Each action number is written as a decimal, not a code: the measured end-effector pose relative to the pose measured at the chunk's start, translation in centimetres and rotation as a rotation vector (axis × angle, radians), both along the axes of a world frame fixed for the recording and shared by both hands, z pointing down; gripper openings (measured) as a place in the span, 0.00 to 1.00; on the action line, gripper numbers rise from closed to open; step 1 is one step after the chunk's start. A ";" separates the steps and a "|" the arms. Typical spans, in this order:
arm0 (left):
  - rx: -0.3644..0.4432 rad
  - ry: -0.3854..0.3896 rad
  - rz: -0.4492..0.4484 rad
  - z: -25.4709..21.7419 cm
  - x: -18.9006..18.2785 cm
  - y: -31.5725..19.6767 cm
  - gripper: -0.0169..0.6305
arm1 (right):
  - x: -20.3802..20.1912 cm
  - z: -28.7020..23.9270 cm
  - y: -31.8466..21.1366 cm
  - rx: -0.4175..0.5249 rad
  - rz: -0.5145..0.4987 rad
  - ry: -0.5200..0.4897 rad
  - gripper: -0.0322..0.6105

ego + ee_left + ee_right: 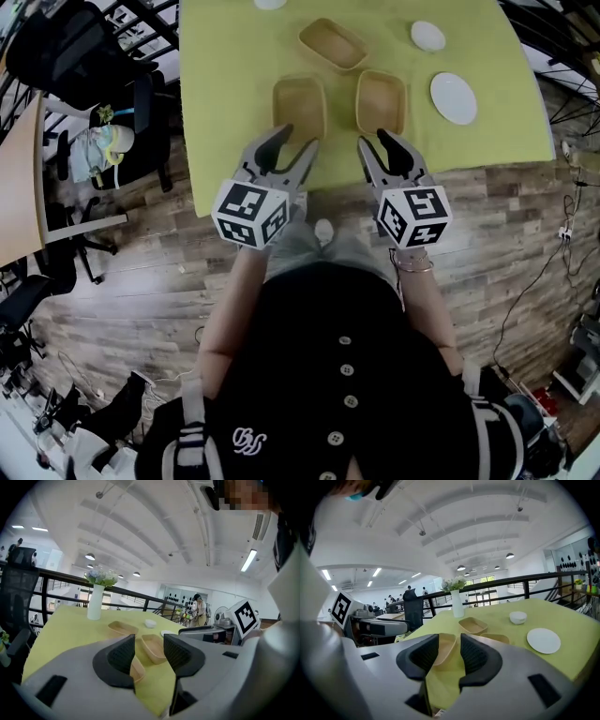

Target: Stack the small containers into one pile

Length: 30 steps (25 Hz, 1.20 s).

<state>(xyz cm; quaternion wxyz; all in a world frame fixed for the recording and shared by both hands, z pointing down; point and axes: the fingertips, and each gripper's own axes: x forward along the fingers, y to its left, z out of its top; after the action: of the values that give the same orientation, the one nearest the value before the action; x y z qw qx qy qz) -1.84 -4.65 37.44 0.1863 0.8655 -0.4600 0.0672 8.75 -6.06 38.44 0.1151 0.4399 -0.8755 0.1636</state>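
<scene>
- Closest to the head camera we see the person's black buttoned top (347, 375), with both forearms reaching forward over the wood-plank floor (506, 234).
- We put the grey left gripper (296, 141) at the near edge of the yellow-green cloth-covered counter (225, 94), its marker cube (249, 214) at the rear.
- The left fingers (123, 656) stand a moderate gap apart with nothing between them, only cloth and containers beyond.
- The grey right gripper (375, 141) is in the same posture beside it, and the two are clearly apart.
- The right fingers (474, 656) are parted by a narrower gap and grip nothing.
- Task items are three shallow tan rectangular containers, all separate on the counter, none stacked.
- The left near container (299, 105) is just ahead of the left gripper.
- The right near container (381, 99) is just ahead of the right gripper.
- The far container (332, 43) lies angled behind and between them. We can't tell if it touches the right one.
- To the right we see a white round plate (453, 97), with a small white bowl (427, 36) farther back.
- A white vase with flowers (95, 601) stands at the counter's far end.
- A black office chair (56, 47) is off to the left.
</scene>
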 end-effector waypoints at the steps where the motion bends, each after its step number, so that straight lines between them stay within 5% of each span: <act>1: 0.000 0.002 0.004 0.0 -0.4 -0.7 0.32 | -0.4 0.0 -0.7 0.001 0.004 0.003 0.27; 14: -0.067 0.027 0.151 2.3 -3.4 -7.1 0.32 | -4.0 0.5 -6.9 -0.006 0.116 0.036 0.27; 30: -0.128 0.068 0.281 4.5 -2.4 -9.2 0.32 | -2.2 2.1 -9.6 -0.034 0.254 0.096 0.27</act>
<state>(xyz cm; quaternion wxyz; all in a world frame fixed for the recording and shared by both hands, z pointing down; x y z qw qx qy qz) -4.28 -13.88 41.92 0.2454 0.9095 -0.3225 0.0927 6.55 -15.69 40.52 0.1429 0.5525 -0.8033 0.1703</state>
